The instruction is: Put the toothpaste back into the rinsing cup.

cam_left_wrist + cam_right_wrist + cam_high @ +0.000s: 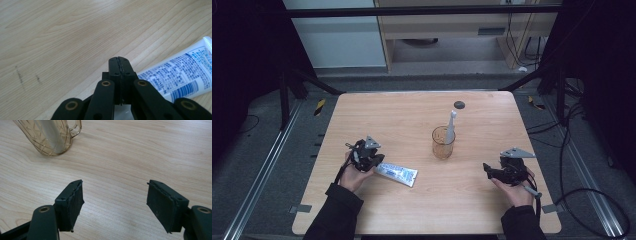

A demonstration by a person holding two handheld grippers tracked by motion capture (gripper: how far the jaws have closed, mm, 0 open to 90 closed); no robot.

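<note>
Light wood bench [362, 107], toothpaste tube [397, 173] lying flat front-left, amber cup [443, 143] w/ toothbrush [451, 127] standing mid, small dark disc [459, 104] near far edge

Before you: table [422, 200], pale wood-grain top, smooth and matt. Beside your left gripper [119, 65], toothpaste tube [182, 72], glossy white plastic with blue print. Beyond your right gripper [115, 205], cup [50, 137], clear amber plastic, glossy, faceted. Jaw pads: black, matt, slightly rough.
</note>
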